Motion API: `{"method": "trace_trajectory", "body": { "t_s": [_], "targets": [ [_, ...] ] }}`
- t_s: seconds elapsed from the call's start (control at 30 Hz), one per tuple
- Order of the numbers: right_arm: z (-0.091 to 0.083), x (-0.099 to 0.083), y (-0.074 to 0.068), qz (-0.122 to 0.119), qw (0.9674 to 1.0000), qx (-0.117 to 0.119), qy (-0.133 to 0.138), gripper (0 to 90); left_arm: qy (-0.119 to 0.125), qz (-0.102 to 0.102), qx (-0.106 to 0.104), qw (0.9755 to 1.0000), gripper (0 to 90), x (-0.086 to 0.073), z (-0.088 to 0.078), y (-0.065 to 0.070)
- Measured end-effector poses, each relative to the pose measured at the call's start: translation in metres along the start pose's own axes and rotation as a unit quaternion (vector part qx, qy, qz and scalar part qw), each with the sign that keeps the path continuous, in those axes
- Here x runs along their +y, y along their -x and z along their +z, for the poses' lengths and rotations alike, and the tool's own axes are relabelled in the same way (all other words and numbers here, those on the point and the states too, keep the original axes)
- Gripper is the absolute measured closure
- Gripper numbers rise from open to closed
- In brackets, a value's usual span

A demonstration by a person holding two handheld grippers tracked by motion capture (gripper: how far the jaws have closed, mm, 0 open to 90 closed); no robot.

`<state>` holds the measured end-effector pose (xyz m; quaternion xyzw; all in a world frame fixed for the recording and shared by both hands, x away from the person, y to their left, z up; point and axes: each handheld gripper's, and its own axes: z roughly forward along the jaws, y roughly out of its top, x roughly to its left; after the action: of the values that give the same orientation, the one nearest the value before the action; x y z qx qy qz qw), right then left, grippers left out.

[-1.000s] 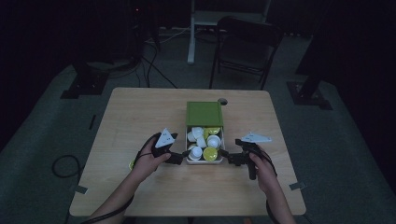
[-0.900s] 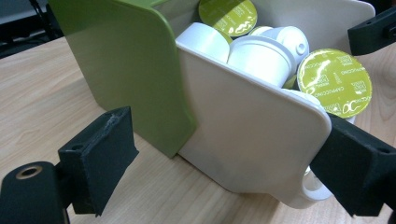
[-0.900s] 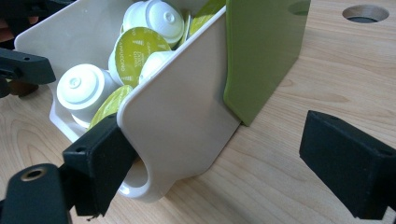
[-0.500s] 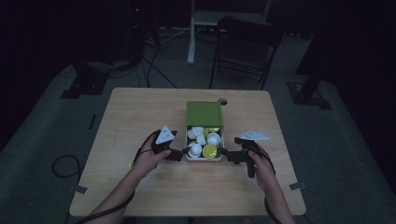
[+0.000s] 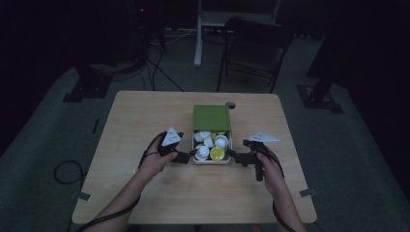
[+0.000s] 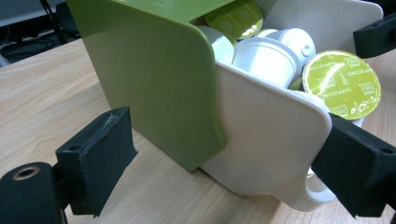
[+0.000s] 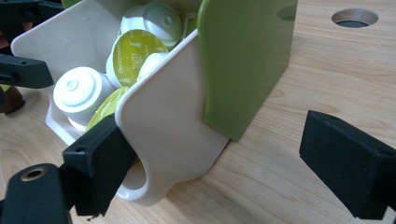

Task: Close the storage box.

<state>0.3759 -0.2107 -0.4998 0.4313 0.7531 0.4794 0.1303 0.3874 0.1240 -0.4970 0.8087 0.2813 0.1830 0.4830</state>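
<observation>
- Drawer [image 5: 212, 160], white plastic, pulled partway out of a green box [image 5: 212, 117] toward the person; its long axis runs from the box straight toward the near table edge.
- Coffee capsules [image 5: 217, 153] fill the drawer: from above, about five show, white cups and yellow-green foil lids, with more hidden under the box.
- Left gripper [image 5: 191, 155] sits just beside the drawer's left front corner; in the left gripper view its jaws stand spread, one outside the drawer wall [image 6: 271, 140], the other over the capsules, neither pressing.
- Right gripper [image 5: 231, 154] sits just beside the drawer's right front corner, jaws spread wide; one pad [image 7: 100, 163] touches the front corner, the other is clear, beyond the box.
- Both grippers are equally near the drawer, one each side.
- Counted: one drawer, one box, two grippers, one wooden table [image 5: 145, 125].
</observation>
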Motion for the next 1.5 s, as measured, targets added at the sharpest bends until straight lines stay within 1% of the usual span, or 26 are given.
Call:
{"method": "trace_trajectory", "body": {
  "t_s": [0.23,0.37,0.5,0.63,0.87,1.03,1.23,1.5],
  "targets": [
    [0.003,0.004,0.003,0.001,1.0,-0.007,-0.001,10.7,-0.002,0.002,0.003,1.0,10.5,0.003,0.003,-0.003],
    [0.005,0.007,0.005,0.0,1.0,-0.009,-0.003,10.7,-0.002,-0.002,0.005,1.0,10.5,0.004,0.005,-0.005],
    [0.008,0.008,0.007,0.004,0.9999,-0.009,-0.003,10.8,-0.003,-0.005,0.011,0.9999,10.5,0.005,0.007,-0.008],
    [0.011,0.01,0.009,0.006,0.9999,-0.01,-0.004,10.7,-0.004,-0.005,0.014,0.9999,10.5,0.007,0.009,-0.011],
    [0.015,0.013,0.011,0.01,0.9998,-0.014,-0.003,10.8,-0.001,-0.013,0.017,0.9998,10.0,0.007,0.013,-0.016],
    [0.017,0.014,0.012,0.012,0.9998,-0.018,-0.001,10.7,-0.001,-0.01,0.019,0.9998,9.7,0.008,0.015,-0.019],
    [0.02,0.016,0.014,0.017,0.9996,-0.024,0.001,10.7,-0.002,-0.004,0.027,0.9996,9.3,0.01,0.018,-0.022],
    [0.024,0.017,0.016,0.024,0.9993,-0.03,0.003,10.7,0.0,-0.005,0.034,0.9994,9.2,0.012,0.021,-0.025]
  ]
}}
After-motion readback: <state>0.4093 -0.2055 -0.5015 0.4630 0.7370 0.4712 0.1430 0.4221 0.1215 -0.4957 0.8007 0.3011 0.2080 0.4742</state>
